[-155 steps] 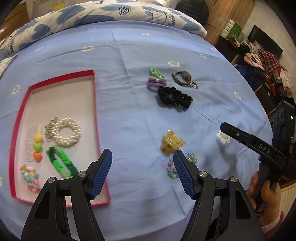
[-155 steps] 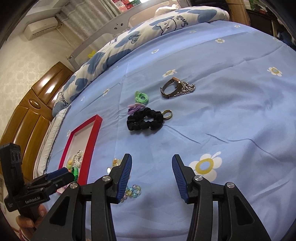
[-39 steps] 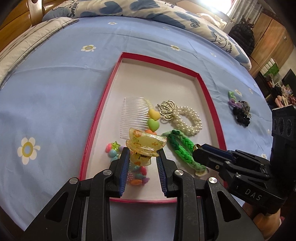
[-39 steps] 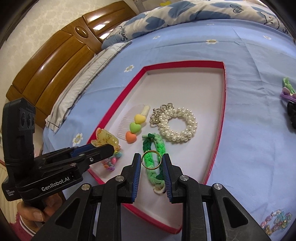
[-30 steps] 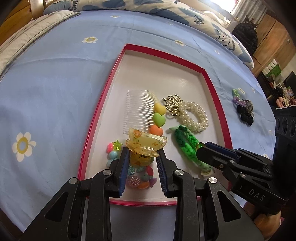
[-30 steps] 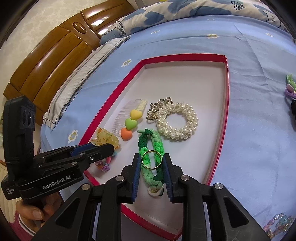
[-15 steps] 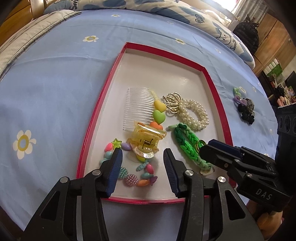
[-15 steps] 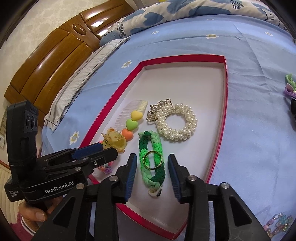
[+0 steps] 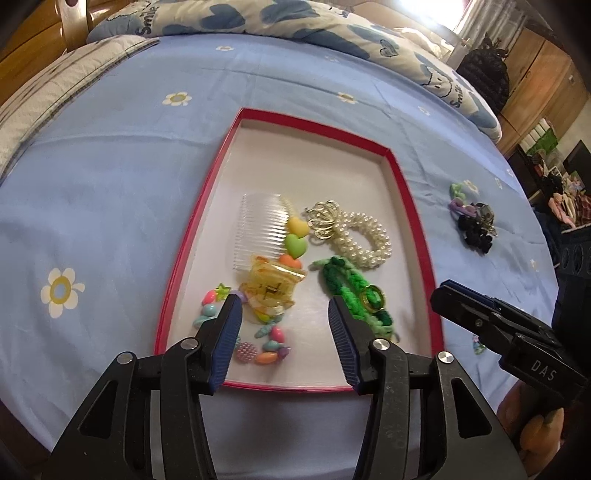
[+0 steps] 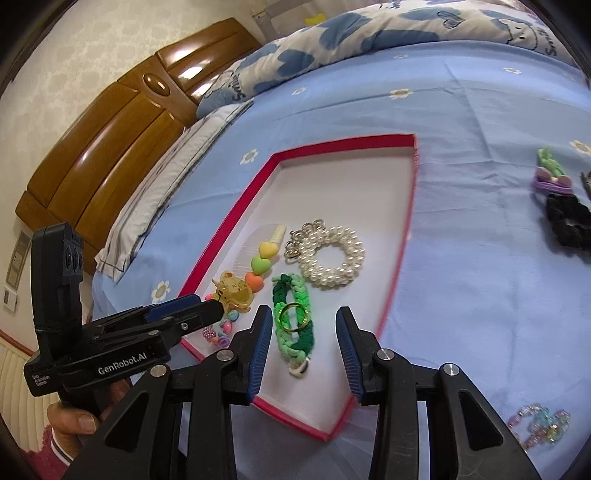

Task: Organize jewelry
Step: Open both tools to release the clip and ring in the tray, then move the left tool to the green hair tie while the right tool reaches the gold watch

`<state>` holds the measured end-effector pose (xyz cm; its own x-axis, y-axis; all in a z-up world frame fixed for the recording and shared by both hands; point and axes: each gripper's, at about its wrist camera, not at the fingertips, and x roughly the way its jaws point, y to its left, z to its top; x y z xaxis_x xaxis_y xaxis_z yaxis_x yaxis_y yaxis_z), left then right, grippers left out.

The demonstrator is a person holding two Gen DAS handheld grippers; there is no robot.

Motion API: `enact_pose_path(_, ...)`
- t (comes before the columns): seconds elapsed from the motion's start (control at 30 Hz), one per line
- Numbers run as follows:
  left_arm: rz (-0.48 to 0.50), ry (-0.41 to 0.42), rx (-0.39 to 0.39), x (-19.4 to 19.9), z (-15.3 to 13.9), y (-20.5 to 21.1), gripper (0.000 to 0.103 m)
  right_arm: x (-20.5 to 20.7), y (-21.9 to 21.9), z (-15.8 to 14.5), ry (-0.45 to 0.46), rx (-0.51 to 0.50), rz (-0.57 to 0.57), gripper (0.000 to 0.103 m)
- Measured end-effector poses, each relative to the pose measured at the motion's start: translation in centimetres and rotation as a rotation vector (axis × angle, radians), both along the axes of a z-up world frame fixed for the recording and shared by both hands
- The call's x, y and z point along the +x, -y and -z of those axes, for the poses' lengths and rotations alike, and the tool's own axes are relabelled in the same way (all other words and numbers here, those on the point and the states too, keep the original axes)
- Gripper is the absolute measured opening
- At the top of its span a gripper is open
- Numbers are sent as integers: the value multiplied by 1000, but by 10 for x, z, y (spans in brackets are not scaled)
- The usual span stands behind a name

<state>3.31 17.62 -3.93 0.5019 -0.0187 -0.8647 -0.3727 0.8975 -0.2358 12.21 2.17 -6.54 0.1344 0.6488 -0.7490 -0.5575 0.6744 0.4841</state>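
A red-rimmed white tray [image 9: 401, 184] [image 10: 410, 206] lies on the blue bedsheet. In it lie a clear comb with hearts [image 9: 258, 225], a pearl bracelet [image 9: 364, 238] [image 10: 330, 258], a green braided band [image 9: 343, 284] [image 10: 291, 328], a bead bracelet [image 9: 255, 345] and a yellow hair claw [image 9: 269, 286] [image 10: 234, 290]. A gold ring [image 9: 372, 296] [image 10: 293, 315] rests on the green band. My left gripper [image 9: 284, 321] is open and empty just behind the claw. My right gripper [image 10: 304, 332] is open and empty, its fingers either side of the ring.
On the sheet right of the tray lie a black scrunchie [image 9: 476, 236] [image 10: 567, 218], a purple tie [image 10: 552, 182], a green tie [image 10: 550, 158] and a pastel bead bracelet [image 10: 539, 424]. A wooden headboard [image 10: 110, 129] and pillows [image 9: 258, 18] stand beyond.
Both grippers have opened wider and drawn back. The yellow claw, let go by the left, lies in the tray; the gold ring, let go by the right, rests on the green band.
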Motion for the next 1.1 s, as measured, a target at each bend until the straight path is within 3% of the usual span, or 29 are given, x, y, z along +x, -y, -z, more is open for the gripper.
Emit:
enact_pose_path(0.6, 111, 39, -13, 27, -21, 60, 49, 19, 109, -10, 21, -8, 244, 45)
enact_pose_path(1.1, 207, 47, -6, 74, -31, 102, 49, 49, 167, -10, 31, -18, 364, 46)
